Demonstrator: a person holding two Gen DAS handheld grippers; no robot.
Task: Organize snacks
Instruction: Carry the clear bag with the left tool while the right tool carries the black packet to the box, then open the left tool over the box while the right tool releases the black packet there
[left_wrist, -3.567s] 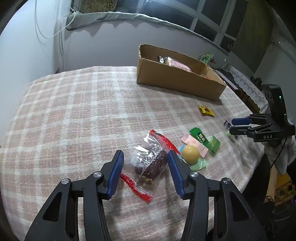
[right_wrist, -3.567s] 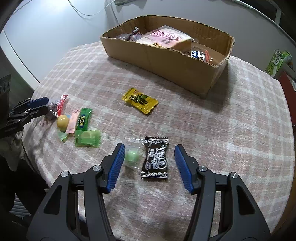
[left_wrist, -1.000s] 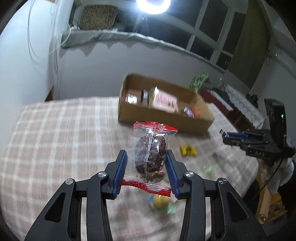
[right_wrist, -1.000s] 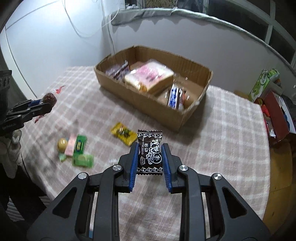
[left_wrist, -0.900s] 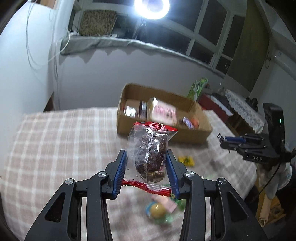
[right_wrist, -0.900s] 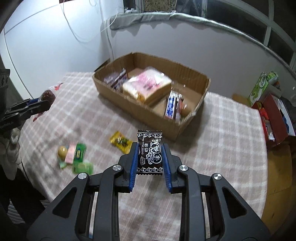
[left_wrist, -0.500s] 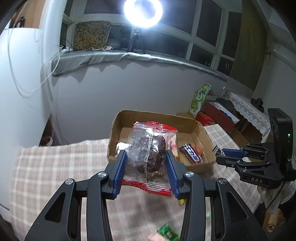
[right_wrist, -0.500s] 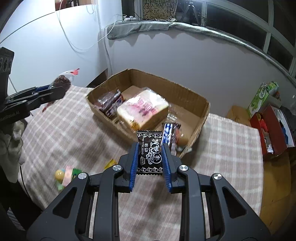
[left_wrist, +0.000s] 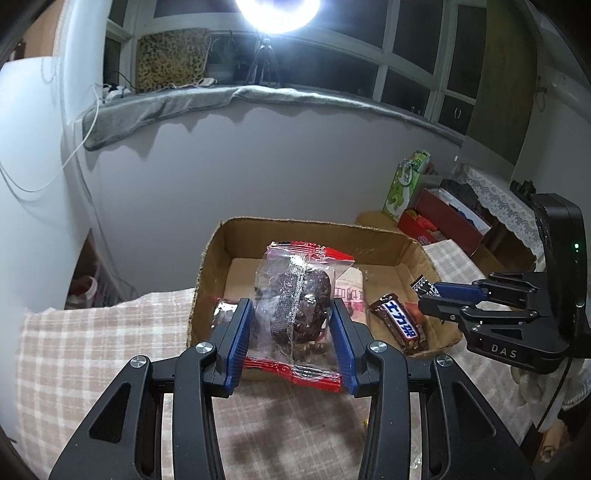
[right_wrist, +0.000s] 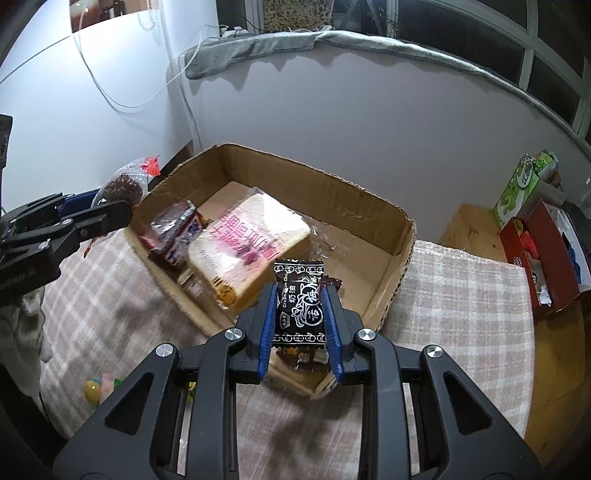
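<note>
My left gripper (left_wrist: 293, 314) is shut on a clear packet with red ends (left_wrist: 301, 299) holding dark brown sweets, held up at the near edge of the open cardboard box (left_wrist: 314, 229). My right gripper (right_wrist: 299, 314) is shut on a black candy packet (right_wrist: 298, 302) with white print, hovering over the box's (right_wrist: 400, 236) near right corner. In the left wrist view the right gripper (left_wrist: 428, 295) reaches over the box's right end with the black packet's tip (left_wrist: 421, 285) showing. In the right wrist view the left gripper (right_wrist: 110, 210) holds its packet (right_wrist: 123, 186) beside the box's left wall.
The box holds a pink-printed bread pack (right_wrist: 247, 236), chocolate bars (left_wrist: 400, 325) and dark wrapped snacks (right_wrist: 173, 229). A plaid cloth (right_wrist: 461, 288) covers the table. Loose sweets (right_wrist: 94, 387) lie near its front left. A red box (right_wrist: 543, 254) and a green carton (right_wrist: 521, 188) stand beyond the table's right side.
Both grippers have carried their packets away from the loose sweets towards the box and now hang at it, the left at its near edge, the right over its right end. Neither grip has changed.
</note>
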